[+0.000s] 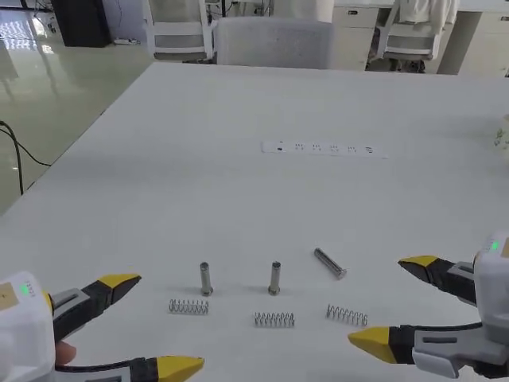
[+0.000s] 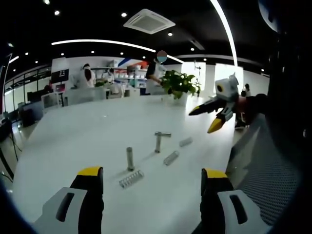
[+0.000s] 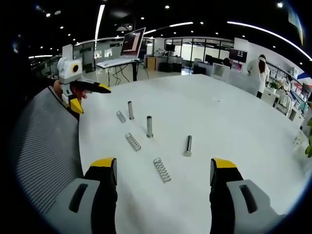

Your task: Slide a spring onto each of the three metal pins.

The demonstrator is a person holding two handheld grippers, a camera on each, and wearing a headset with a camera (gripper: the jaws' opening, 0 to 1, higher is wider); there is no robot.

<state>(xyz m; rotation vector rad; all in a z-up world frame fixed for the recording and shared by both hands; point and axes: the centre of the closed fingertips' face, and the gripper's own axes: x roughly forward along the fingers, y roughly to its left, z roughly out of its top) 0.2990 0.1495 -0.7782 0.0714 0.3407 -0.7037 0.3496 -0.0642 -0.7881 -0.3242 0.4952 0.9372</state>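
Fingers (image 1: 119,281) spread; left gripper (image 1: 169,321), right gripper (image 1: 375,300) flank springs (image 1: 274,319).

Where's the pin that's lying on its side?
In the head view, the lying pin sits right of the middle pin, just behind the rightmost spring.

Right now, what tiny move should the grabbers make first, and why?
Probably lower the right gripper onto the spring nearest it and pinch it. It and the left gripper are open and empty, all three springs lie loose on the table, and none of the pins has one yet.
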